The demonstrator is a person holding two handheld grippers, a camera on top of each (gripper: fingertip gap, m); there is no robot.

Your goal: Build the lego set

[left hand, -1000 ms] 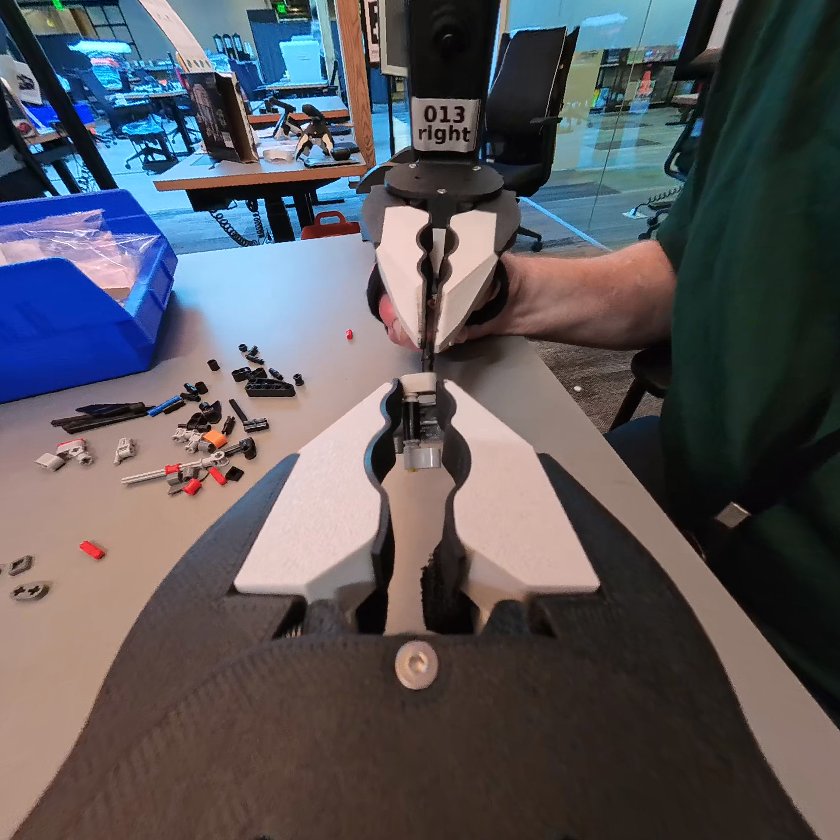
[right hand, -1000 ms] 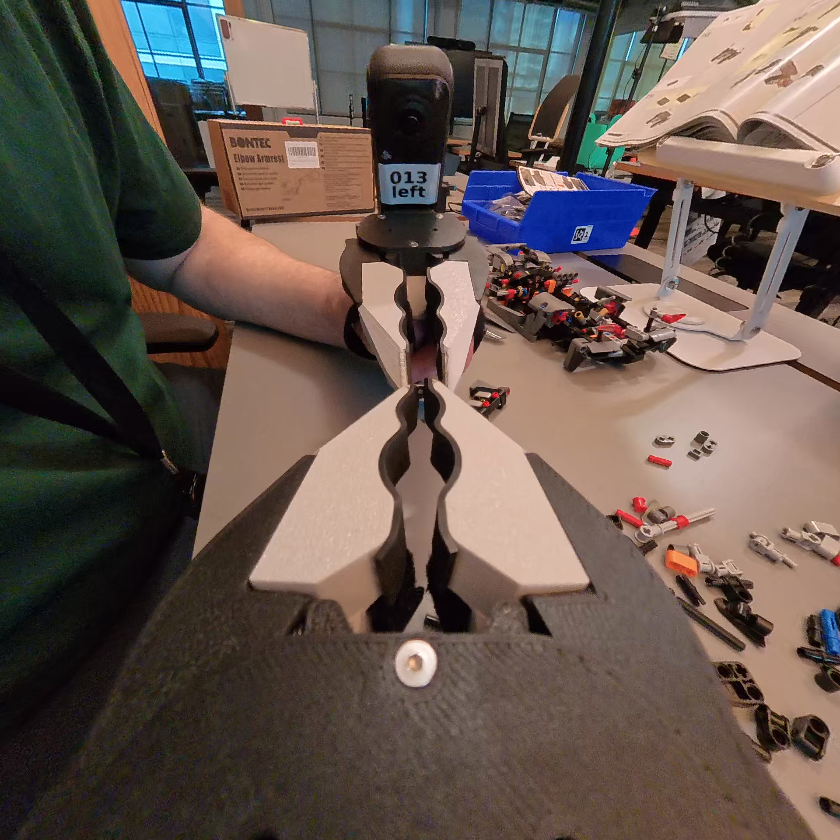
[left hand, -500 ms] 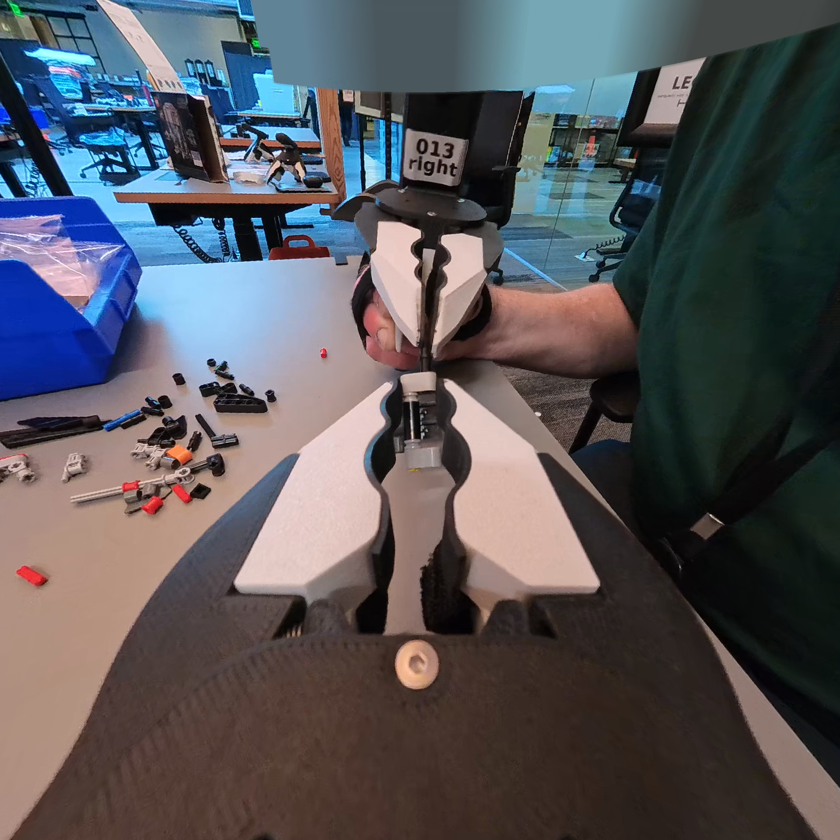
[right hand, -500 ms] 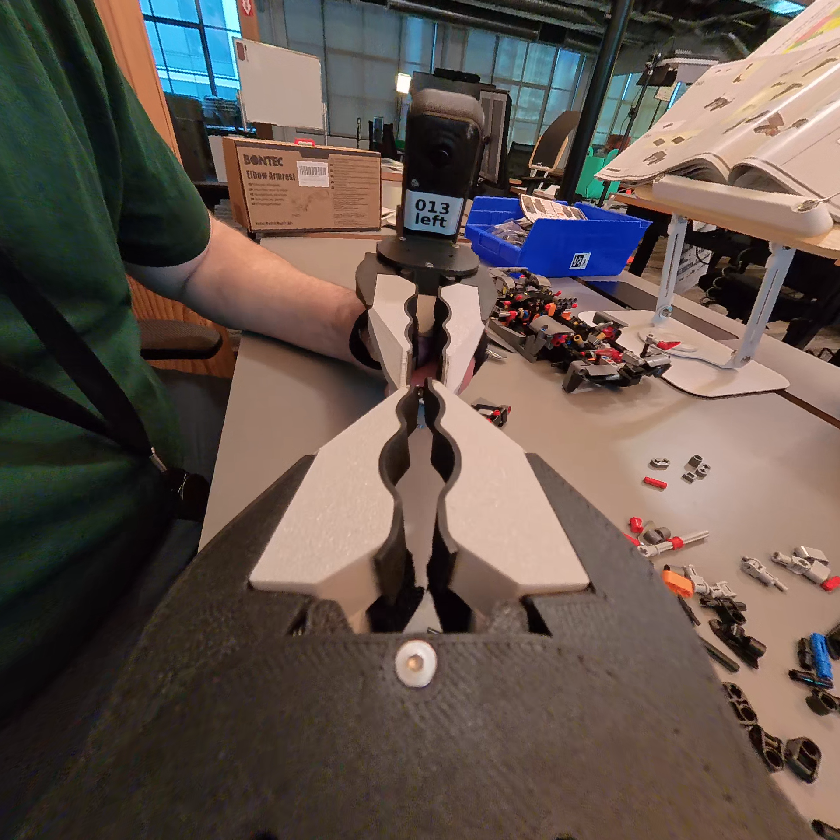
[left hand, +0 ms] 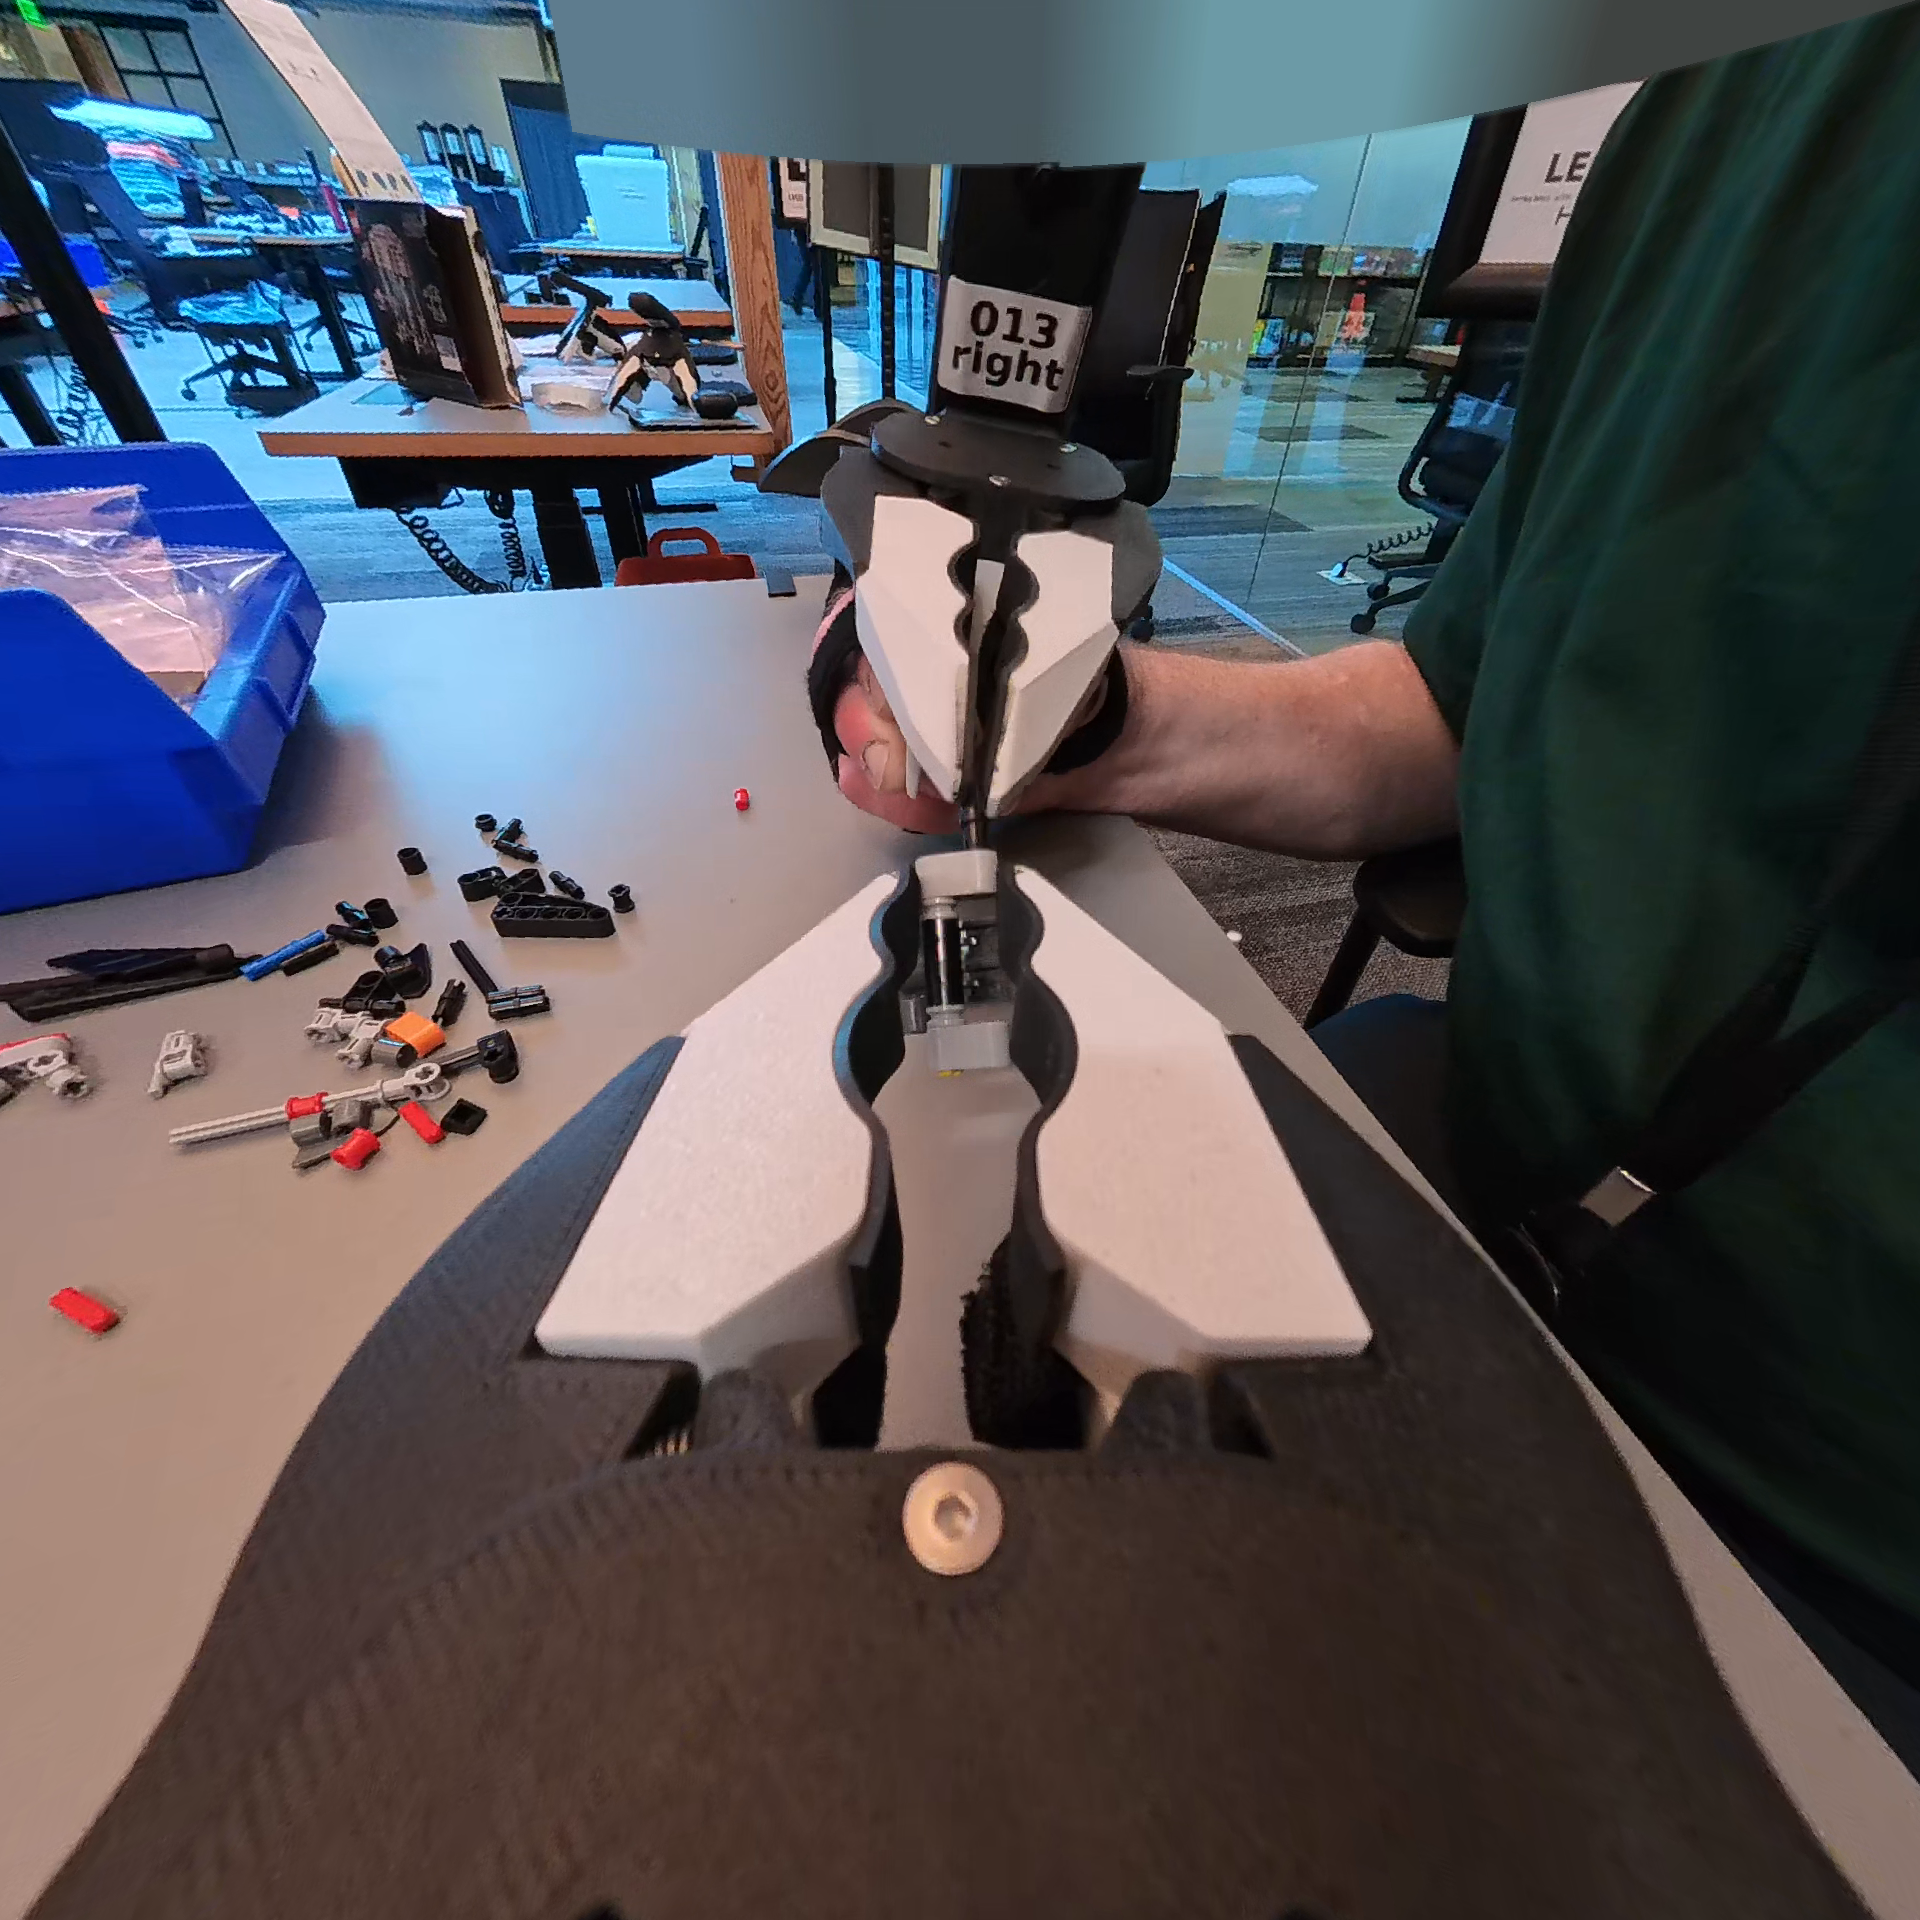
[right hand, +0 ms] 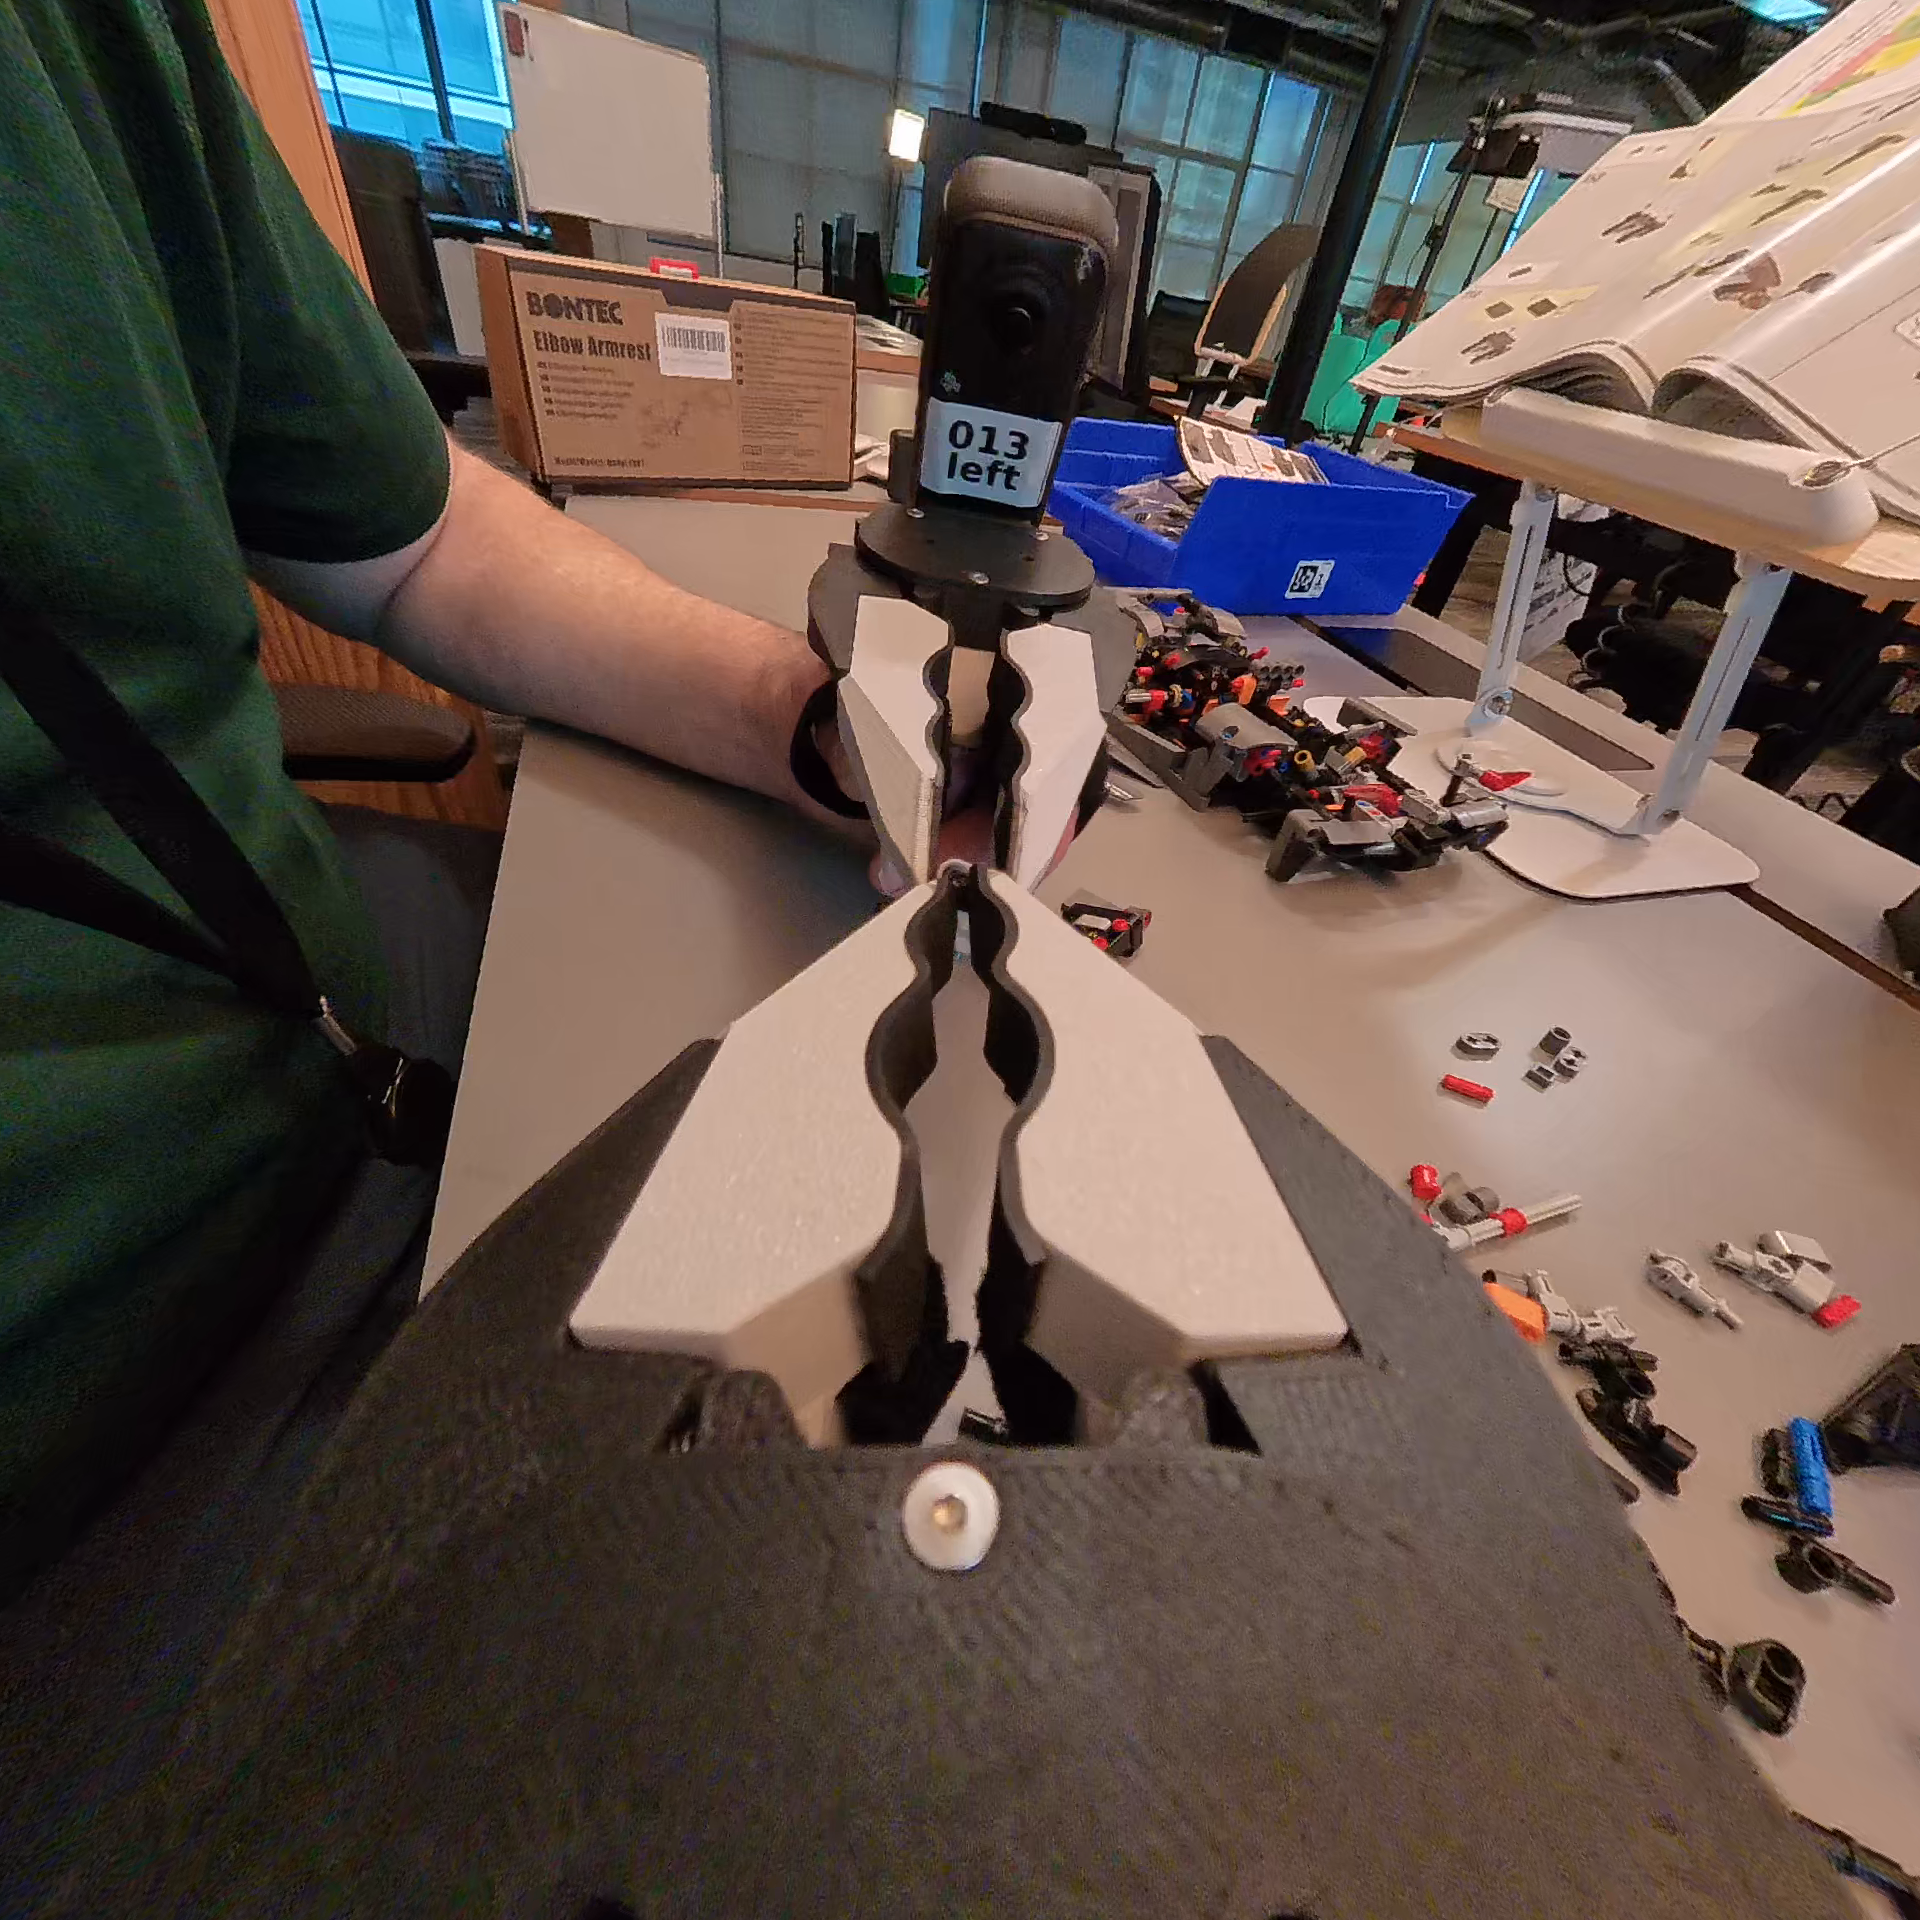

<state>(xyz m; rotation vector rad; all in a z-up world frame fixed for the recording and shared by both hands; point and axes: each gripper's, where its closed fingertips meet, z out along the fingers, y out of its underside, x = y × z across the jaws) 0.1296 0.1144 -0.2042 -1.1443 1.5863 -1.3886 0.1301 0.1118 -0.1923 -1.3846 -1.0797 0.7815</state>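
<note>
Around us is an open office with glass walls, and we work at a grey desk (left hand: 582, 707) near its front edge. We hold the two grippers nose to nose above that edge, so each wrist camera looks straight at the joint.

Our left gripper (left hand: 961, 883) has its jaws closed on a small grey and black subassembly (left hand: 956, 966), which sits deep in the scalloped notch between the fingers, white cap outward. We judge that hold is chosen so the piece cannot twist when pushed from the front.

Our right gripper (left hand: 971, 805) has its jaws pressed together on a thin black pin (left hand: 971, 826), whose tip meets the white cap. From the right wrist view the right gripper (right hand: 961, 883) shows almost no gap, and the pin is barely visible at the tips. The step in hand looks like seating that pin into the cap; a slight misalignment could bend it aside or pop it free.

The rest of the set lies spread out, within reach but clear of the work: loose parts (left hand: 416, 1018) on the desk, the chassis (right hand: 1288, 748) farther back, and a blue bin (right hand: 1278, 520) behind it. An instruction book (right hand: 1683, 260) is propped open on a stand, facing us.
</note>
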